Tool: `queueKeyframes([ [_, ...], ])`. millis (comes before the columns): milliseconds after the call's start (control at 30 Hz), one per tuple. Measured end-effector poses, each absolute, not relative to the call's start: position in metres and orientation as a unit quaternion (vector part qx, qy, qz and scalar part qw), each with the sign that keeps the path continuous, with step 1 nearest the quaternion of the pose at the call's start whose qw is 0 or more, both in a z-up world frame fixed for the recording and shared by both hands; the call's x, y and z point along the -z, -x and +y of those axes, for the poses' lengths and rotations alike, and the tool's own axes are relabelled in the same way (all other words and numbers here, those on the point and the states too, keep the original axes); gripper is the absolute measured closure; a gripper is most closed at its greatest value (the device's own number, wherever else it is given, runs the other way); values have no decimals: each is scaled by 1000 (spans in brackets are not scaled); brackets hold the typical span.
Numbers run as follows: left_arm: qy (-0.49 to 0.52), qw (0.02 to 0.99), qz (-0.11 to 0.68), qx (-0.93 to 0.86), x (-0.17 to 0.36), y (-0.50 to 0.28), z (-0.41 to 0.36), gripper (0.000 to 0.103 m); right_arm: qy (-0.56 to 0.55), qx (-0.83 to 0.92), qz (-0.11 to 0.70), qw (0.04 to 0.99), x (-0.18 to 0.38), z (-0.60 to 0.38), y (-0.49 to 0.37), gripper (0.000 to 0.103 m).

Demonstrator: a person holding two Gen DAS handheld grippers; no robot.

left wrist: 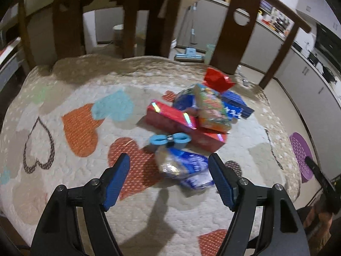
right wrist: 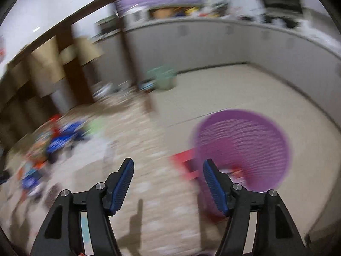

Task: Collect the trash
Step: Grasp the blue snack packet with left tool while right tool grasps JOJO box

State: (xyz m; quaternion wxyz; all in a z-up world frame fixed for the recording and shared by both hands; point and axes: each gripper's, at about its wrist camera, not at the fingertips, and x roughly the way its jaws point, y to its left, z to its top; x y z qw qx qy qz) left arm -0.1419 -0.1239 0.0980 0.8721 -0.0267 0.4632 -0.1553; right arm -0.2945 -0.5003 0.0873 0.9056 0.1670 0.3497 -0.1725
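A pile of trash lies on a heart-patterned quilt [left wrist: 64,98]: a long red box [left wrist: 170,117], a colourful carton [left wrist: 211,111], a red wrapper [left wrist: 217,81], blue packets [left wrist: 234,104], a light blue twin cup [left wrist: 168,139] and a blue-and-clear wrapper [left wrist: 185,168]. My left gripper [left wrist: 169,160] is open, its fingers either side of that wrapper, just above it. My right gripper [right wrist: 168,164] is open and empty above the quilt's edge, close to a purple mesh basket [right wrist: 245,145] on the floor. The right wrist view is blurred; the pile [right wrist: 53,140] shows at its left.
A dark wooden rail with slats [left wrist: 232,27] borders the quilt at the back. Grey cabinets [right wrist: 213,42] line the far wall. A mop [left wrist: 189,53] and a green bin [right wrist: 164,77] stand on the floor. The purple basket also shows in the left wrist view [left wrist: 301,155].
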Motion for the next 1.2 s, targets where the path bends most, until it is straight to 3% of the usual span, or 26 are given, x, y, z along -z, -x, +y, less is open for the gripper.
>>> queueKeyframes([
  [467, 47, 865, 472, 161, -77, 130, -96, 28, -221, -55, 419, 879, -101, -398, 184, 31],
  [933, 82, 859, 479, 163, -68, 113, -59, 28, -174, -80, 494, 848, -71, -300, 66, 28],
  [967, 79, 859, 479, 163, -66, 113, -59, 28, -164, -74, 497, 849, -70, -297, 64, 29],
  [1000, 76, 859, 480, 162, -64, 112, -59, 28, -151, -69, 497, 852, -71, -295, 64, 40],
  [1200, 91, 852, 481, 185, -63, 113, -60, 28, -154, -80, 489, 855, -75, -306, 78, 42],
])
